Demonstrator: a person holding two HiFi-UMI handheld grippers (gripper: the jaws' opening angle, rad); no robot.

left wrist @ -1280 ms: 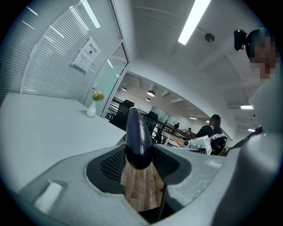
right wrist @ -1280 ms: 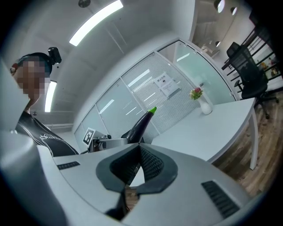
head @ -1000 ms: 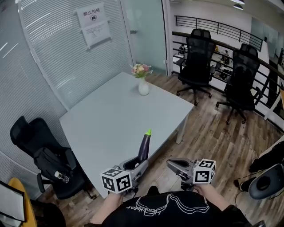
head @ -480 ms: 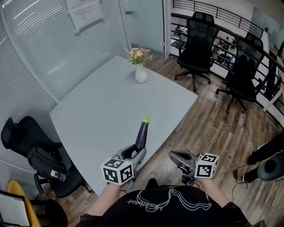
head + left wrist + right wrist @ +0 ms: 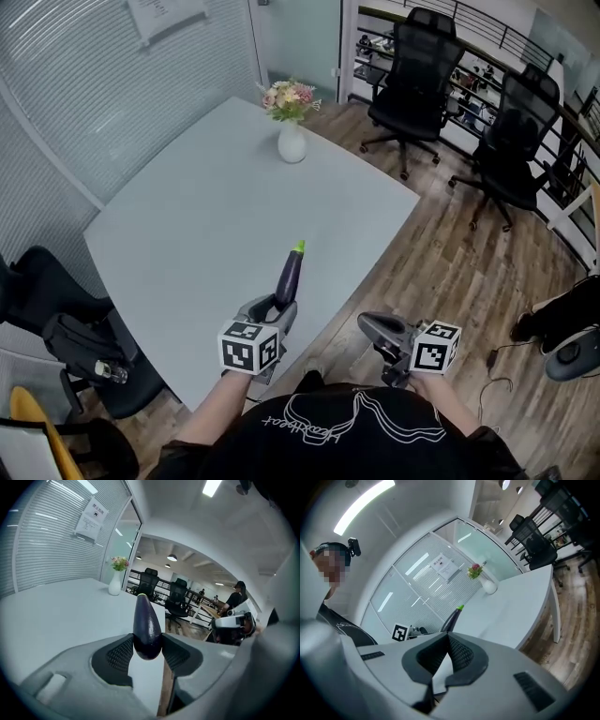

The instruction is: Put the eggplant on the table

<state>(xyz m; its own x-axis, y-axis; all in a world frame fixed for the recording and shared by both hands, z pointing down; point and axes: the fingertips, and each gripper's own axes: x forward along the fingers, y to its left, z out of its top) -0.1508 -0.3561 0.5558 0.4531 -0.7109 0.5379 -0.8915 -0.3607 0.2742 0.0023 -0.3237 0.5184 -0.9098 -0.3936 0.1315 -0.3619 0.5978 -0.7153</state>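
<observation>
My left gripper is shut on the thick end of a dark purple eggplant. The eggplant sticks up and forward, its green tip toward the far side, just above the near corner of the pale grey table. In the left gripper view both pads press the eggplant from its sides. My right gripper is off the table's near right edge, over the wooden floor. Its jaws are shut with nothing between them. In the right gripper view the eggplant shows beyond the closed gripper.
A white vase of flowers stands at the table's far corner. Two black office chairs stand on the wooden floor beyond the table, and another black chair sits by its left side. A glass wall with blinds runs behind.
The left gripper has carried the eggplant forward and lower, from the table's near edge to over the tabletop. The right gripper has also come forward and stays shut.
</observation>
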